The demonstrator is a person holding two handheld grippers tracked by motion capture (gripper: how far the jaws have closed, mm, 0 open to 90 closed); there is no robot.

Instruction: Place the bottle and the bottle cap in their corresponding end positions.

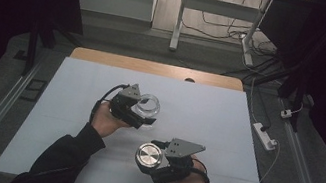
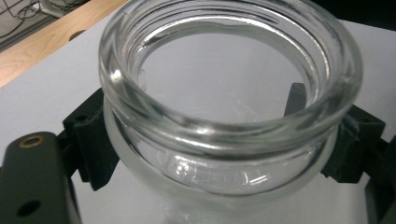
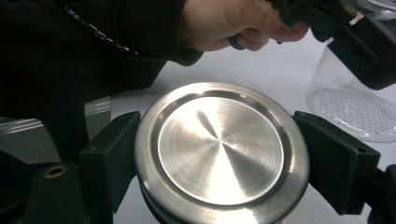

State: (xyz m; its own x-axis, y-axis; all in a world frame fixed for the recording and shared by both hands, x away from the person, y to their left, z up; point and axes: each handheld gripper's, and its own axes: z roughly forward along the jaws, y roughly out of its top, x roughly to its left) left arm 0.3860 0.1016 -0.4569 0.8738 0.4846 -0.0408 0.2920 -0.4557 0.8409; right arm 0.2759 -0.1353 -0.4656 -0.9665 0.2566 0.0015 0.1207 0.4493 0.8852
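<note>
while the left tongs (image 1: 139,115) were clamped on a clear glass jar (image 1: 146,107), the right tongs (image 1: 151,163) were clamped on a round steel lid (image 1: 149,156). in the left gripper view the jar (image 2: 224,116) sat between the two black jaws, which pressed on its sides just under the thick rim, and its open mouth faced the camera with the white sheet showing through the glass. in the right gripper view the lid (image 3: 219,151) filled the gap between the jaws, one pad against each edge, its brushed top turned toward the camera. beyond the lid, farther from the right tongs, the person's left hand (image 3: 229,23) and dark sleeve (image 3: 84,46) reached across, and the jar's dotted base (image 3: 350,112) showed near the right edge under the other gripper. from the high view the jar was held over the middle of the white tabletop (image 1: 208,109), and the lid lay apart from it, nearer the person and off to the jar's right. whether the jar rested on the tabletop or hung just above it could not be told. a grey three-cornered plate (image 1: 184,148) topped the right tongs.
</note>
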